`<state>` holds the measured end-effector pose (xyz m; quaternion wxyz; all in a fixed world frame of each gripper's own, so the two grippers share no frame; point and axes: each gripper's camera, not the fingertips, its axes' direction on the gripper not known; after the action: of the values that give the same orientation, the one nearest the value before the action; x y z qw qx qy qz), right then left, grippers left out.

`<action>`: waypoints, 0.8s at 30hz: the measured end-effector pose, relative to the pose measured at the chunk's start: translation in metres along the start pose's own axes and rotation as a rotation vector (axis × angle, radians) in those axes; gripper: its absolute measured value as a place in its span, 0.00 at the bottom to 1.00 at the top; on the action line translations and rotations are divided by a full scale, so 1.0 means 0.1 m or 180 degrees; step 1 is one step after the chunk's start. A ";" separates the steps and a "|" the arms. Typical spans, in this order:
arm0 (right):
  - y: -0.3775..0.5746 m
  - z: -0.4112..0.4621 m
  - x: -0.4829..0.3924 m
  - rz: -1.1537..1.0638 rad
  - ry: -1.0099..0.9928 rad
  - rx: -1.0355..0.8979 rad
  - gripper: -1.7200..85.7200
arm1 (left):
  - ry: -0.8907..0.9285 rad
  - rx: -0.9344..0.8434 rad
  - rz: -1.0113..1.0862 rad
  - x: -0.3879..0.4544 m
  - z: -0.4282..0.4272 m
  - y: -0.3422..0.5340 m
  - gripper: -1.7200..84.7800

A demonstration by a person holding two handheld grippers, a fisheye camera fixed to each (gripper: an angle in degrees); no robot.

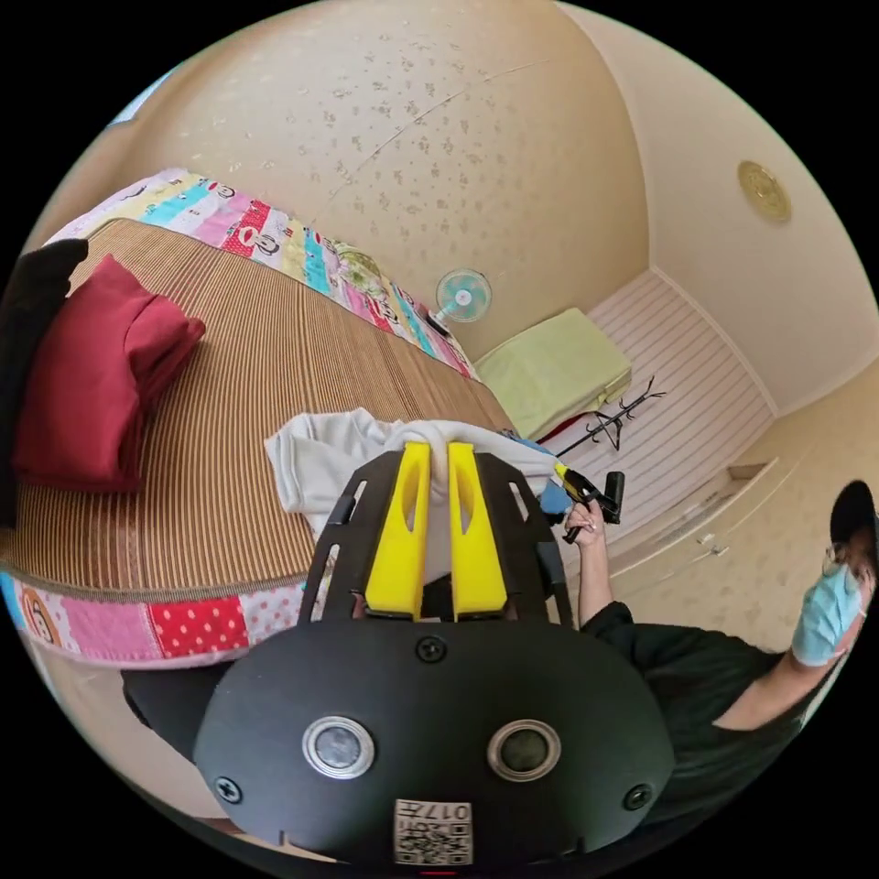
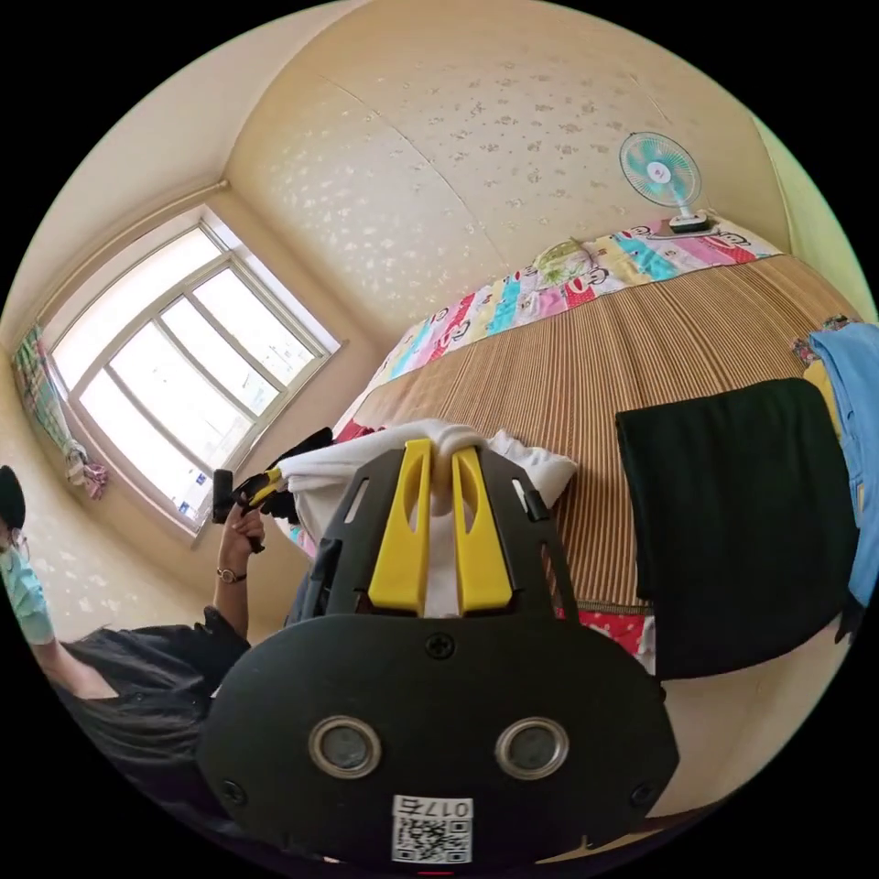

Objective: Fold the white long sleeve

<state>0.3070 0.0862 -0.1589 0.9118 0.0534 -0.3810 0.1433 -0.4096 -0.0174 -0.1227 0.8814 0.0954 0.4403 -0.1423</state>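
Observation:
The white long sleeve [image 1: 316, 458] hangs bunched over the near edge of the bed, held up between both grippers. In the left gripper view, my left gripper [image 1: 438, 450] has its yellow jaws shut on a fold of the white cloth. To its right, a hand holds the right gripper [image 1: 586, 490] on the same garment. In the right gripper view, my right gripper [image 2: 442, 449] is shut on the white long sleeve [image 2: 531, 472]. The left gripper [image 2: 252, 487] holds the cloth's other end at the left, in a hand. The rest of the garment is hidden behind the gripper bodies.
The bed carries a striped brown mat [image 1: 275, 366] over a patchwork quilt. On it lie a folded red garment [image 1: 82, 394], a dark garment [image 2: 742, 522] and a blue one [image 2: 851, 430]. A fan [image 2: 659, 174] stands at the wall, a window [image 2: 174, 385] is left, and a person [image 1: 732, 668] stands alongside.

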 end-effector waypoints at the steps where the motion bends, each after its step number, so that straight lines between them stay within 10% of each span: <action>1: -0.05 0.12 0.01 0.0056 0.0129 -0.0027 0.09 | -0.0243 0.0044 -0.0139 -0.12 0.13 -0.18 0.12; 17: 2.21 1.45 -0.03 0.0569 0.1081 0.0042 0.16 | -0.0895 -0.0129 -0.0214 -0.26 0.84 1.62 0.16; 24: 2.27 1.83 -0.15 0.0312 0.1498 0.0346 0.08 | 0.0319 -0.0748 0.0360 -0.48 0.94 0.89 0.08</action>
<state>0.1036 0.2618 -0.0437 0.9632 0.0490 -0.1519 0.2161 -0.3370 0.0465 -0.0246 0.8700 0.0233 0.4913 -0.0349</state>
